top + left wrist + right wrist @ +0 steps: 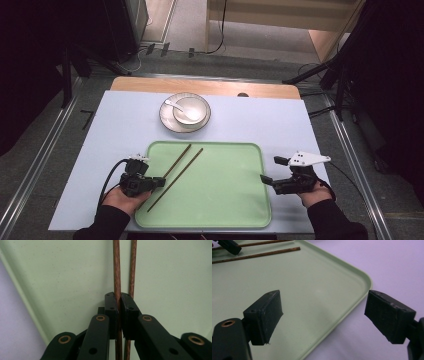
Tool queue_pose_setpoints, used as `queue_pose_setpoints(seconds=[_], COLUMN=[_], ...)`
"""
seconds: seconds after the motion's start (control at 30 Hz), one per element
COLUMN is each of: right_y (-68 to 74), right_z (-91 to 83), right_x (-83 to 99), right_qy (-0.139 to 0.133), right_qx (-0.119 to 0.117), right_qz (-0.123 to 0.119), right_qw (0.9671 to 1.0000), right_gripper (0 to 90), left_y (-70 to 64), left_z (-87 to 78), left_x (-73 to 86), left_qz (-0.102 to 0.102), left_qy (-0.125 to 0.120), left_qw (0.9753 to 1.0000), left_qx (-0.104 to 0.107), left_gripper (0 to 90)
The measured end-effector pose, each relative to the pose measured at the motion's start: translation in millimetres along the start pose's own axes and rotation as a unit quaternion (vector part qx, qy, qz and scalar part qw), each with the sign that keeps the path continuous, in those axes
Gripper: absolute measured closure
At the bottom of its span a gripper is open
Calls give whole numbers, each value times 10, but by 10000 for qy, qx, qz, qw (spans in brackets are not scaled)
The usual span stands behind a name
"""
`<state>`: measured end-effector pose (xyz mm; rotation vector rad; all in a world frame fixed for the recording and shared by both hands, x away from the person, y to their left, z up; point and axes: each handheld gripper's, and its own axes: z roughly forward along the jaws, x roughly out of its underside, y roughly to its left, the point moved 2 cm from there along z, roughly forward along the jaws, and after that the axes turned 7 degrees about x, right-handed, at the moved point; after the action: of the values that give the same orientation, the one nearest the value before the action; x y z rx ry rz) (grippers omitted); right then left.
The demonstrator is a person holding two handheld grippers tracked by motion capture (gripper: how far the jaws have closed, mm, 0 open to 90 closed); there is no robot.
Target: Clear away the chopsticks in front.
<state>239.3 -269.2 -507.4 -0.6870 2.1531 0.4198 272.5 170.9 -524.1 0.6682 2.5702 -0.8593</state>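
Observation:
Two brown chopsticks lie on the left part of a pale green tray (pixel 225 200). My left gripper (pixel 160 181) is shut on the near end of the left chopstick (pixel 178 160). In the left gripper view the jaws (pixel 119 300) pinch that chopstick (pixel 116 270), and the second chopstick (pixel 133 265) runs just beside it, behind the right jaw. It lies loose on the tray (pixel 182 172). My right gripper (pixel 271 170) is open at the tray's right edge. In the right gripper view its jaws (pixel 324 315) straddle the tray's rim (pixel 362 287) with nothing between them.
A white bowl (pixel 191 109) with a white spoon (pixel 173 104) in it stands on a plate (pixel 167 120) beyond the tray. A pale lilac mat (pixel 280 125) covers the wooden table (pixel 200 86). Dark stands and cables surround the table.

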Motion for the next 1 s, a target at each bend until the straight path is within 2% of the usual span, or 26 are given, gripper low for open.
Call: queue_pose_setpoints(seconds=[0.23,0.33,0.47,0.7,0.87,1.0], right_y=[1,2,-1,2,2,1], right_z=[0,-2,-1,-2,-2,-2], right_x=[2,3,6,5,5,6], right_qy=[7,4,-5,11,6,15], right_qx=[-1,-4,4,2,-5,-2], right_qz=[-9,-15,-5,-17,-18,-23], right_qw=[10000,10000,10000,10000,10000,10000], right_gripper=[152,152,152,152,152,152], left_y=[-32,-65,-84,-75,-44,-58], left_z=[55,51,41,25,7,-11], left_x=[-31,-10,16,17,-31,-84], left_qz=[9,81,85,-22,2,269], left_qy=[-88,-57,-24,0,-35,-157], left_qw=[10000,9999,9999,10000,10000,9995], left_qx=[24,-58,-57,32,5,-10], left_gripper=[856,841,829,802,730,596])
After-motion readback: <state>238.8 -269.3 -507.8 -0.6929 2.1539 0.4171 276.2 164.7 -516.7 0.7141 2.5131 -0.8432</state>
